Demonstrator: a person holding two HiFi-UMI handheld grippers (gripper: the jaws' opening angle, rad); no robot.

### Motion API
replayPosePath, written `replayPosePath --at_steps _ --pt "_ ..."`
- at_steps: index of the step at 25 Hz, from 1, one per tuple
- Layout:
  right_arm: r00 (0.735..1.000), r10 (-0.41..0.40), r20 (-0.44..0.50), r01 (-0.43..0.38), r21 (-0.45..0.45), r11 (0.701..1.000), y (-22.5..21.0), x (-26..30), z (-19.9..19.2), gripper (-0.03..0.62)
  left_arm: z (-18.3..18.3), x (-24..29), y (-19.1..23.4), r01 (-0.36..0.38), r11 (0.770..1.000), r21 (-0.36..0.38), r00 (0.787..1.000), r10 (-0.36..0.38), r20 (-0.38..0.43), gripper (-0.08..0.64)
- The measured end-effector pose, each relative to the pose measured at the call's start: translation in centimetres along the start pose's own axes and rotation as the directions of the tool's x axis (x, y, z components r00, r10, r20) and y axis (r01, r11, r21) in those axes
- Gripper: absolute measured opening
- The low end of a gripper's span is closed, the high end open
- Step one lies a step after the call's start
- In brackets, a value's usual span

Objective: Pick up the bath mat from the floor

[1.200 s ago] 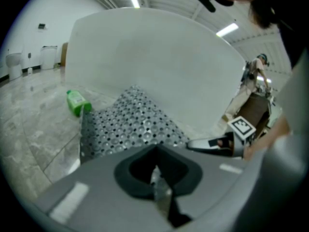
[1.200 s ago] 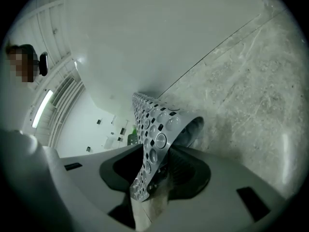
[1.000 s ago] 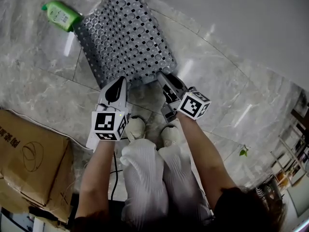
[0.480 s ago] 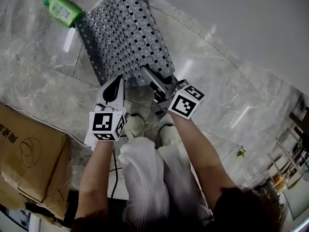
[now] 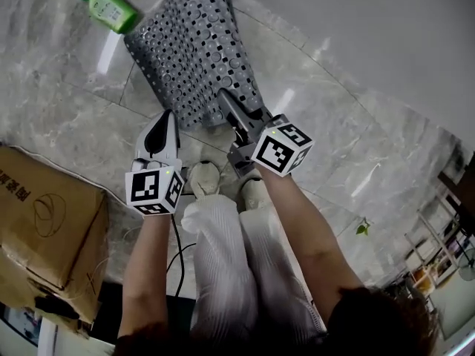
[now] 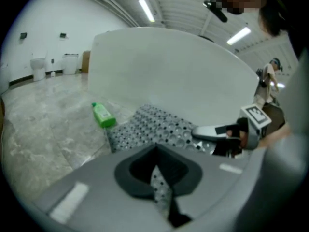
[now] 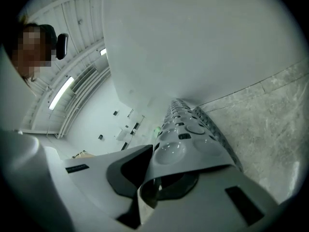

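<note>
**Marble floor, mat gripped at near edge by both grippers**

Grey marble floor (image 5: 67,117) carries a grey perforated bath mat (image 5: 197,47), which lies lengthwise away from the person along the foot of a white curved wall (image 5: 356,21). The mat's near end is lifted off the floor.

Left gripper (image 5: 168,116) is at the near left corner of the mat. Its own view shows the jaws together on a narrow strip of the mat's edge.

Right gripper (image 5: 225,96) is at the near right corner of the mat. Its jaws have just been closing, and its own view shows the mat's corner folded and pinched between them.

A green bottle (image 5: 111,10) lies on its side just beside the far left corner of the mat. A cardboard box (image 5: 41,213) stands well apart from the mat, to its near left.
</note>
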State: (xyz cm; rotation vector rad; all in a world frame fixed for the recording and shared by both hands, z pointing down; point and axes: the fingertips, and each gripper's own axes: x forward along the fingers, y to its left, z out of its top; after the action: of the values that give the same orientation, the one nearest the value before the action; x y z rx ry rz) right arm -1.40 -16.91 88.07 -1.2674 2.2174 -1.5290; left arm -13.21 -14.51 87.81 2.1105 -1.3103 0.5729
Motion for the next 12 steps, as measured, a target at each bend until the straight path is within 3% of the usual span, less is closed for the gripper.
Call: replayPosePath --at_steps 12 --pt "0.986 -0.074 -0.147 0.065 -0.070 0.995 8.6 -4.7 3.3 0.017 9.0 -7.2 -3.2 -0.017 1.000 -0.005 1.000 0.017 -0.001 0.006"
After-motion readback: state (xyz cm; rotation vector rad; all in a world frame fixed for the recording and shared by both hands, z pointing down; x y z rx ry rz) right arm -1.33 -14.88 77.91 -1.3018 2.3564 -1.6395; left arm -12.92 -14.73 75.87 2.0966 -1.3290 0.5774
